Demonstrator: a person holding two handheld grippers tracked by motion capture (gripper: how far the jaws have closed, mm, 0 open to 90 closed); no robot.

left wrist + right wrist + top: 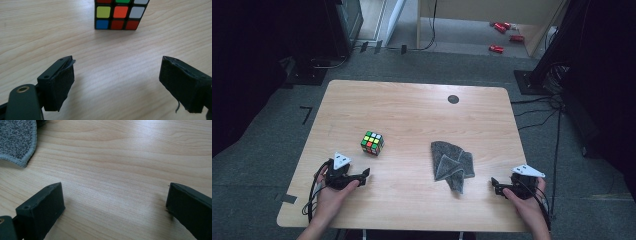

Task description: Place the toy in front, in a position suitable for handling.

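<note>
A colourful puzzle cube (pixel 372 143) stands left of centre on the wooden table (pixel 412 110). A crumpled grey cloth (pixel 452 163) lies right of centre. My left gripper (pixel 362 176) rests near the front left, a short way in front of the cube, with its jaws wide apart. In the left gripper view the cube (pixel 120 14) is ahead of my open gripper (pixel 117 82), with bare wood between the pads. My right gripper (pixel 496 184) sits at the front right, just right of the cloth. Its view shows the cloth's edge (pixel 17 142) at the upper left and my open right gripper (pixel 115 207) holding nothing.
A small black round spot (pixel 453 99) marks the table's far right part. Cables (pixel 537 110) run over the grey floor beyond the right edge. Red objects (pixel 504 35) lie on the floor at the back. Dark equipment stands at both sides.
</note>
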